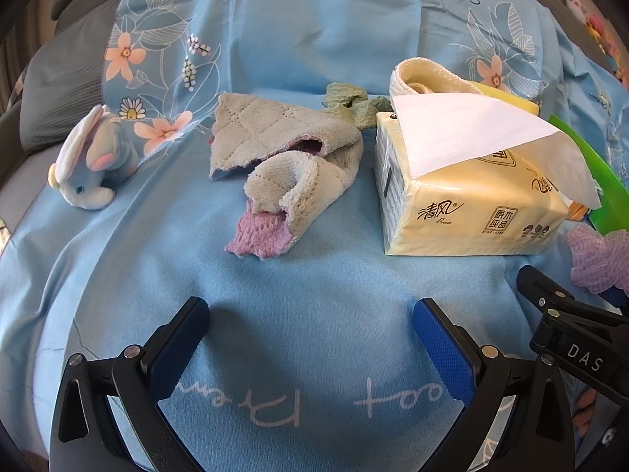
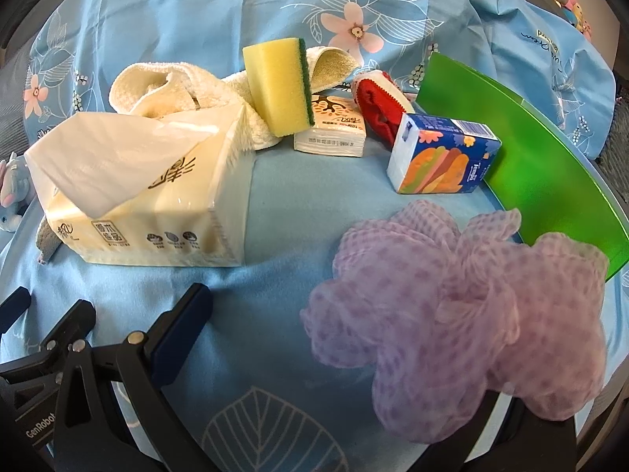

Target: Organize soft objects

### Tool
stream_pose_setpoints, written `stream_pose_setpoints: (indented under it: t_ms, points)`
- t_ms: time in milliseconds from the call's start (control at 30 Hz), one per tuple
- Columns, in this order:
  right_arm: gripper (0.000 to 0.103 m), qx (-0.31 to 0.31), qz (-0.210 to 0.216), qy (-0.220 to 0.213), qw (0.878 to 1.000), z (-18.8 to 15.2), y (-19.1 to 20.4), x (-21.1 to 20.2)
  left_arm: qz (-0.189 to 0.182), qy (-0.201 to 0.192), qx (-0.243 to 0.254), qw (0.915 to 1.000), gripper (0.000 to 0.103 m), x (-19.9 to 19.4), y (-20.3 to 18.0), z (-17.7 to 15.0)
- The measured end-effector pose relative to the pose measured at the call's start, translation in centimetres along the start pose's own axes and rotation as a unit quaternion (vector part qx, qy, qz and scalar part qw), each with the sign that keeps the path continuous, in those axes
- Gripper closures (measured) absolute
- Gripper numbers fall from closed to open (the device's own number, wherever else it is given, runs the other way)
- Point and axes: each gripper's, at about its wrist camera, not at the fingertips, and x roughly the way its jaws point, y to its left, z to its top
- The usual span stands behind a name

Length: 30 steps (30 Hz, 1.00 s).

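Observation:
On the blue bedsheet [image 1: 314, 267] my left gripper [image 1: 314, 338] is open, with nothing between its fingers. Ahead of it lie a grey-and-purple cloth [image 1: 283, 169], a plush elephant [image 1: 86, 165] at the left and a yellow tissue pack [image 1: 464, 188] at the right. My right gripper [image 2: 322, 306] is open too. A purple mesh bath puff [image 2: 452, 314] lies over its right finger and hides it; the left finger [image 2: 184, 322] is bare. The same puff [image 1: 601, 259] shows at the right edge of the left wrist view.
Behind the tissue pack [image 2: 157, 196] are a white towel [image 2: 169, 82], a yellow sponge [image 2: 279, 86], a small tissue packet [image 2: 334, 126], a red cloth item [image 2: 377, 106] and a blue tissue box [image 2: 440, 153]. A green sheet [image 2: 530, 157] stands at the right. A green rag [image 1: 350, 104] lies farther back.

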Motion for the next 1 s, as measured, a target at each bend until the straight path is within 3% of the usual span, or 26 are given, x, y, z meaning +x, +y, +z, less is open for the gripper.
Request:
stream_pose_setpoints:
  t_ms: [1000]
  points:
    - [0.001, 0.001, 0.002, 0.002, 1.000, 0.00, -0.04, 0.05, 0.001, -0.001, 0.001, 1.0000, 0.000, 0.16, -0.14, -0.03]
